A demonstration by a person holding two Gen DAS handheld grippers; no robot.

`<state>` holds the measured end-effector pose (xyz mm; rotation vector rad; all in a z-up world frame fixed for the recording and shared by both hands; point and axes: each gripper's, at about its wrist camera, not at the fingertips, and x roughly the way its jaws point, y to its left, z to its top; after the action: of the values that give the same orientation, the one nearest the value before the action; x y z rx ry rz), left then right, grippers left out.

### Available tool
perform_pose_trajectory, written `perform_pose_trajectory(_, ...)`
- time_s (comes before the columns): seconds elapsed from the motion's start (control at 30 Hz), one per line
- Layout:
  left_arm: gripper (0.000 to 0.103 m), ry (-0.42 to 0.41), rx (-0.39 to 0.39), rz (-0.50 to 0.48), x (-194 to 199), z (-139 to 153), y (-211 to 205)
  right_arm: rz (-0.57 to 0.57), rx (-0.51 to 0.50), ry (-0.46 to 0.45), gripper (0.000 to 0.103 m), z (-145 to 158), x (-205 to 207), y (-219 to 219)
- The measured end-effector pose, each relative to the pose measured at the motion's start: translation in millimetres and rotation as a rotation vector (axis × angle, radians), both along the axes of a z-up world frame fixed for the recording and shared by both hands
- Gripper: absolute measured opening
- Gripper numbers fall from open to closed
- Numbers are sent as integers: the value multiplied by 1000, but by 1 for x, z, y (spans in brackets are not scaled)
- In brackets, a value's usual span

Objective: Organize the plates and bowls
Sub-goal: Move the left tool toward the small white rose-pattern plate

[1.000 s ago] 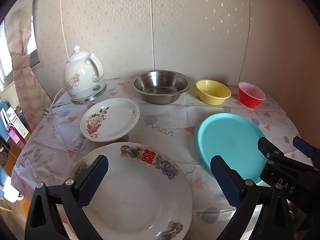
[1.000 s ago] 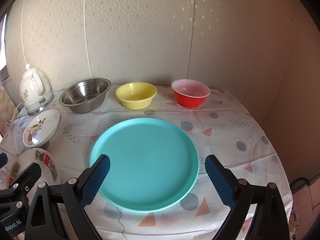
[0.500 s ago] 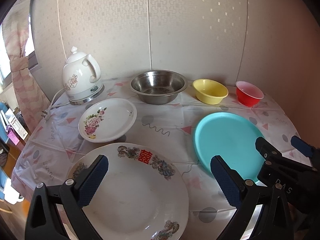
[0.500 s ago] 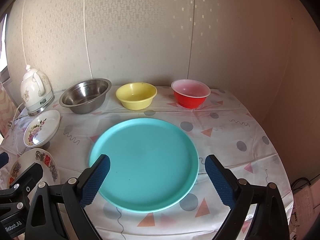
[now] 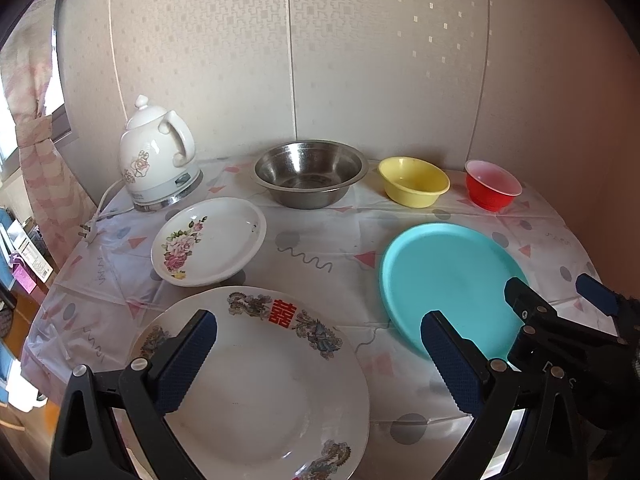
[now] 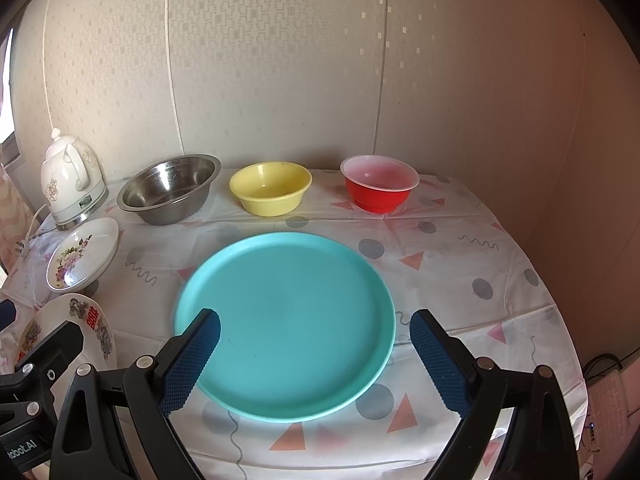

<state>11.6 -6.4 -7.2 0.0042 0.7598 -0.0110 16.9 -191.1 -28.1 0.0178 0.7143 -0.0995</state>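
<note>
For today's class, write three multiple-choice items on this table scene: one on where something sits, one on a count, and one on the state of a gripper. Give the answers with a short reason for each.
1. Where does the yellow bowl sit?
A. Between the steel bowl and the red bowl
B. On the turquoise plate
C. In front of the kettle

2. How many bowls stand in the back row near the wall?
A. Two
B. Three
C. Five

3. What is the state of the right gripper?
A. Shut on the red bowl
B. Shut on the turquoise plate
C. Open, holding nothing

Answers:
1. A: in the right wrist view the yellow bowl stands in the row with steel on one side and red on the other.
2. B: steel, yellow and red are the only bowls there.
3. C: its fingers stand wide apart above the near side of the turquoise plate, gripping nothing.
</note>
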Motion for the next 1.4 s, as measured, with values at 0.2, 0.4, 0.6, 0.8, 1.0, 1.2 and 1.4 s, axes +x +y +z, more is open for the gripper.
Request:
perform_pose_trajectory(0.2, 103, 50, -57, -55, 12, -5, -4, -11, 41, 46, 97, -11, 6, -13)
perform_pose_trajectory(0.4, 103, 109, -82, -90, 29, -10, -12, -36, 89, 82, 97, -20, 11, -31)
perform_pose_trajectory(0.6, 103, 138, -64, -124, 41, -14, -25, -61, 120, 107, 97, -27, 12, -46)
perform_pose_trajectory(0.8, 103, 150, -62, -149, 45, -18, -30, -70, 155, 113, 97, -27, 14, -56)
perform_pose_trajectory(1.0, 98, 194, -123, -198, 62, -20, -35, -55, 269, 123, 93, -25, 29, -71)
perform_pose_trajectory(1.2, 77, 258, -155, -235, 83, -30, -39, -83, 298, 174, 71, -38, 42, -93)
perform_pose_trajectory(1.4, 62, 279, -144, -233, 95, -37, -44, -86, 297, 209, 69, -53, 48, -94)
